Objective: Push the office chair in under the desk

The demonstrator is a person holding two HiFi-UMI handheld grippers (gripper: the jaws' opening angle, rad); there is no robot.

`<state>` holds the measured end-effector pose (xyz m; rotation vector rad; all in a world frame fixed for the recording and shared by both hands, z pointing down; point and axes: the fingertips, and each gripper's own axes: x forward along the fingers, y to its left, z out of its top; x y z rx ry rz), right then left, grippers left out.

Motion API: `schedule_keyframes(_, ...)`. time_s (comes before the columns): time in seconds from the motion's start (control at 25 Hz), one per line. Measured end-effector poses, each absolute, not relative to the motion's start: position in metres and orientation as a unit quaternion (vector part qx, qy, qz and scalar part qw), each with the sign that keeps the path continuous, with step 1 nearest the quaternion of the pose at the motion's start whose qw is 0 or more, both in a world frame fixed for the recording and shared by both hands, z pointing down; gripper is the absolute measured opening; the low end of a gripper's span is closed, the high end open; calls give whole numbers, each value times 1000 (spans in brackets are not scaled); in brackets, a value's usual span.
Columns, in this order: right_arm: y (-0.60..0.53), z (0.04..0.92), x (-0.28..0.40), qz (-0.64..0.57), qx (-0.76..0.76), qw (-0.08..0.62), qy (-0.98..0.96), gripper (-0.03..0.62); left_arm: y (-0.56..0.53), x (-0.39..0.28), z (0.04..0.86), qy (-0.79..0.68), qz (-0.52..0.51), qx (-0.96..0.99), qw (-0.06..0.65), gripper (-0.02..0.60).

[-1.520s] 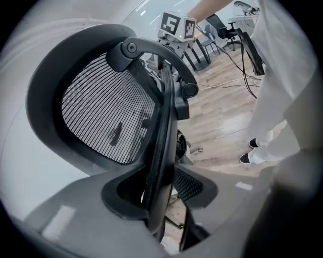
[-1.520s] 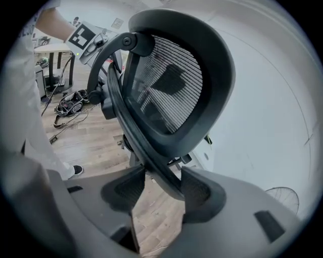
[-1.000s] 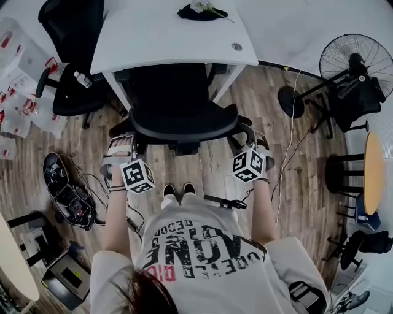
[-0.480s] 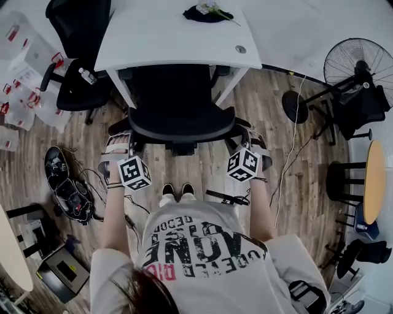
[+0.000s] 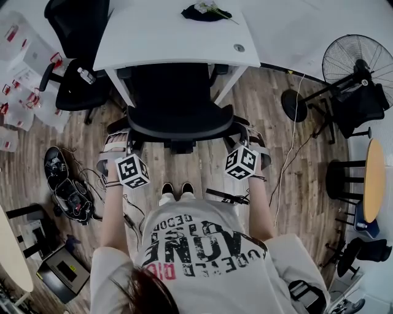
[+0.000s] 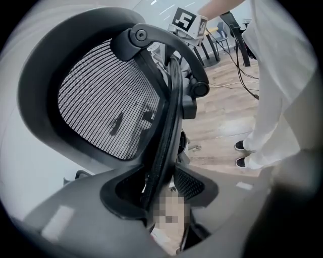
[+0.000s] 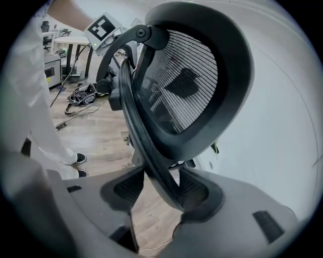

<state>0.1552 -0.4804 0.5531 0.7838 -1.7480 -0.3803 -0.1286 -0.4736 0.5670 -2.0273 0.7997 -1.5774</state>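
A black mesh office chair (image 5: 178,116) stands with its seat under the white desk (image 5: 172,37), and its backrest faces me. My left gripper (image 5: 116,144) is at the backrest's left edge and my right gripper (image 5: 250,140) at its right edge. In the left gripper view the backrest rim (image 6: 164,131) runs between the jaws of the left gripper (image 6: 159,189). These jaws have just been opening, and floor shows beside the rim. In the right gripper view the rim (image 7: 146,146) crosses between the jaws of the right gripper (image 7: 159,189). It leans on the right pad, with a gap at the left pad.
A second black chair (image 5: 73,92) stands left of the desk, beside plastic boxes (image 5: 18,61). Shoes and cables (image 5: 67,190) lie on the wood floor at left. A standing fan (image 5: 359,61) and a round table (image 5: 371,178) are at right. A dark object with flowers (image 5: 206,11) rests on the desk.
The chair and both grippers keep their places at the backrest. Only the head view has shifted a little.
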Motion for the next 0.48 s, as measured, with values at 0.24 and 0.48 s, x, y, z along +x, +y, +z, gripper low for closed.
schedule_keyframes(0.24, -479, 553, 156, -155, 334, 559, -742, 209, -473, -127, 566, 297, -563, -740, 220, 195)
schedule_keyframes(0.48, -477, 550, 155, -148, 337, 558, -744, 209, -473, -128, 564, 301, -561, -742, 208, 197)
